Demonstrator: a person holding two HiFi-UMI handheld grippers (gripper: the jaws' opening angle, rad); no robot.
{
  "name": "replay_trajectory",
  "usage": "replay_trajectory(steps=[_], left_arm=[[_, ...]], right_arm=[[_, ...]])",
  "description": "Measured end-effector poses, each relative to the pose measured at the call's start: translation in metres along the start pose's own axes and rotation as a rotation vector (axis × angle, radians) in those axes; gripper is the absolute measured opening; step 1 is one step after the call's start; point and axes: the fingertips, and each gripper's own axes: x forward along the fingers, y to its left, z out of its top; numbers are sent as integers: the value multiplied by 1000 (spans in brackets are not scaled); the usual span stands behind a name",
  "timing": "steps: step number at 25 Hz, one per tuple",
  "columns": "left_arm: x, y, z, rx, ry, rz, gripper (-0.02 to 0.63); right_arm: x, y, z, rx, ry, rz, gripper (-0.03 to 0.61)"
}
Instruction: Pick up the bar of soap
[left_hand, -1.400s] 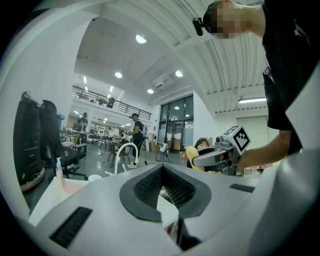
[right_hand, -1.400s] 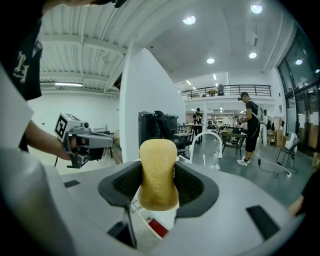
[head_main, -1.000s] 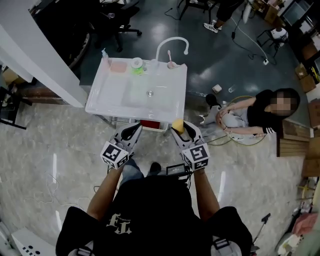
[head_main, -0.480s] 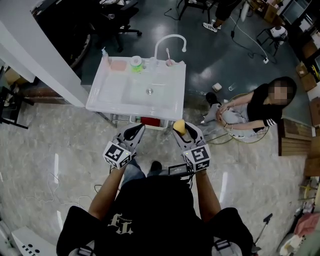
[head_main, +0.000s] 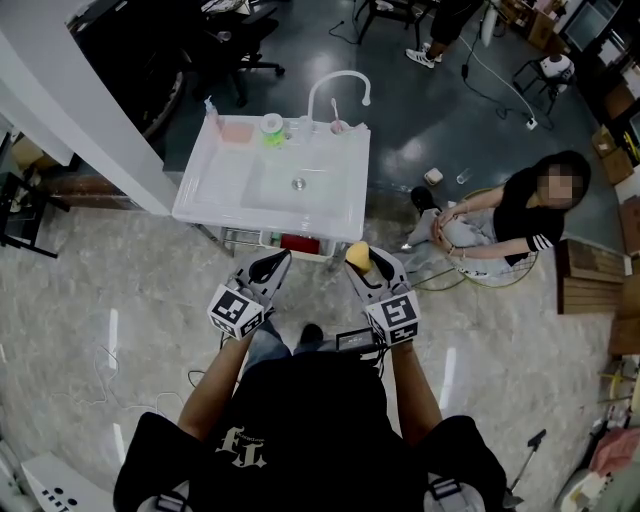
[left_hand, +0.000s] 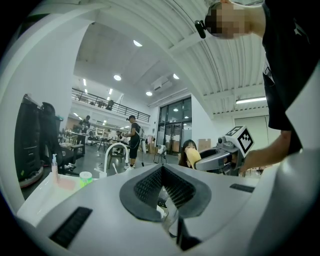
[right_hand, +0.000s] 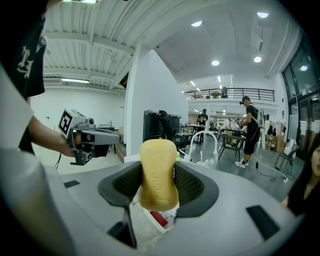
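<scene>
Now my right gripper (head_main: 365, 265) grips the bar of soap (right_hand: 158, 175) upright between its jaws. The sink (head_main: 215, 190) lies slightly farther ahead than a second ago, so I am backing away. My left gripper (head_main: 270, 262) stays closed on nothing. I judge the pickup complete.

Left tool (head_main: 272, 262): held out before the torso, jaws together, nothing between them.
Right tool (head_main: 361, 258): level beside it, apart from it, jaws clamped on a bar of soap (right_hand: 158, 172).
Arms: left forearm (head_main: 218, 372) and right forearm (head_main: 408, 375) reach forward, roughly parallel.
</scene>
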Motion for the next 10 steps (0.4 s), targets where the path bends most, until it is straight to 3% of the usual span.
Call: replay_trajectory(steps=[10], left_arm=[[0,-1,2,14,6,-10,8]], right_arm=[[-3,1,0,1,-3,0,199]])
